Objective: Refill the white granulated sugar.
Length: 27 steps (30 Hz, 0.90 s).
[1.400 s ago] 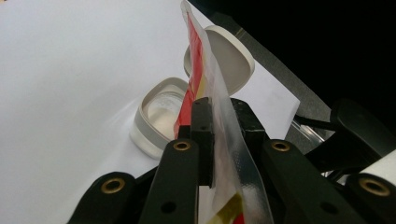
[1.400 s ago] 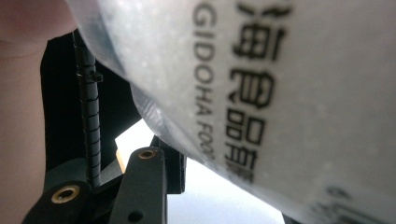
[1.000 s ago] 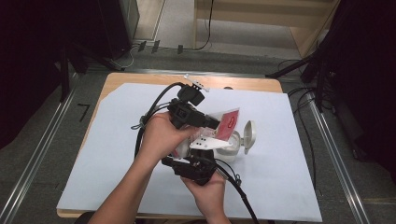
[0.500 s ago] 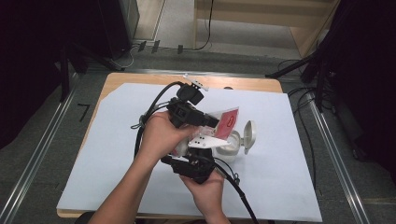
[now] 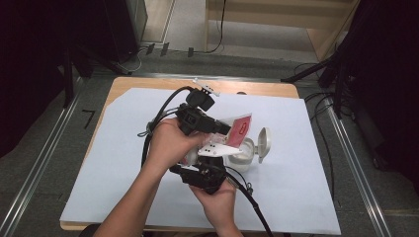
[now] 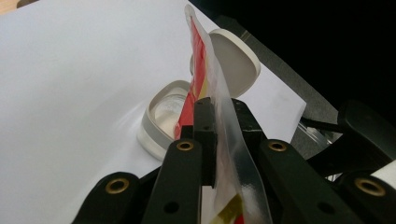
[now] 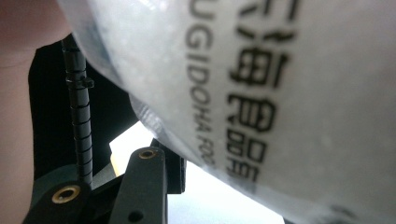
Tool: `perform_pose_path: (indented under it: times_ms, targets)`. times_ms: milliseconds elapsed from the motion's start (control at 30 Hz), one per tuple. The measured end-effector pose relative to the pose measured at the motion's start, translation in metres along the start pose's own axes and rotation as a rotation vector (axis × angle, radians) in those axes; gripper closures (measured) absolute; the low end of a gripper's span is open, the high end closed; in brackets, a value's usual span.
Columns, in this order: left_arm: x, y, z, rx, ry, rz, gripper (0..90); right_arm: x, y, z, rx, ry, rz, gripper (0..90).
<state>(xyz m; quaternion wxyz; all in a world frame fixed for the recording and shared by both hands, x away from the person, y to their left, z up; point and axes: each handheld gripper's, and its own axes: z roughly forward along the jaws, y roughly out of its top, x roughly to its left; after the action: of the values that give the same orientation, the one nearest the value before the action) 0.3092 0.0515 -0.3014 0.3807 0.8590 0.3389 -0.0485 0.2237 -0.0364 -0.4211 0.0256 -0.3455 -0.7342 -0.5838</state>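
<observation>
A red and clear plastic packet (image 5: 241, 127) is held up over a white round container (image 5: 244, 150) whose flip lid (image 5: 264, 143) stands open to the right. My left gripper (image 5: 225, 129) is shut on the packet's edge; in the left gripper view the jaws pinch the clear film (image 6: 219, 105), and the packet (image 6: 198, 60) rises above the container (image 6: 161, 119). My right gripper (image 5: 213, 157) holds the packet's lower, pale part from below. In the right gripper view the printed packet (image 7: 280, 93) presses close over one black finger (image 7: 149, 186); the other finger is hidden.
A large white sheet (image 5: 123, 163) covers the wooden table (image 5: 148, 84). Black cables (image 5: 160, 116) trail from both grippers across it. Metal rails (image 5: 39, 163) run along both sides of the table, with dark equipment beyond.
</observation>
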Motion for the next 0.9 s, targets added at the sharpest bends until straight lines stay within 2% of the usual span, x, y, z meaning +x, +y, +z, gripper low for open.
perform_pose_path:
  times_ms: [100, 167, 400, 567, 900]
  targets:
    - [-0.001, 0.001, -0.001, -0.016, 0.008, 0.032, 83.9, -0.001, 0.001, 0.0, -0.004, -0.006, -0.008, 63.9]
    - [-0.003, 0.002, 0.0, -0.019, 0.016, 0.038, 84.0, -0.002, 0.002, 0.0, -0.009, -0.018, -0.012, 63.9]
    - [0.002, 0.009, 0.003, -0.005, 0.003, 0.004, 84.4, -0.007, 0.006, -0.002, -0.003, -0.015, 0.0, 63.9]
    - [0.002, 0.014, 0.002, 0.016, 0.021, 0.006, 84.4, -0.008, 0.01, 0.0, -0.012, -0.002, 0.004, 63.7]
    - [0.004, 0.02, 0.002, 0.042, 0.028, 0.022, 84.4, -0.009, 0.014, 0.002, -0.027, -0.001, 0.019, 63.9]
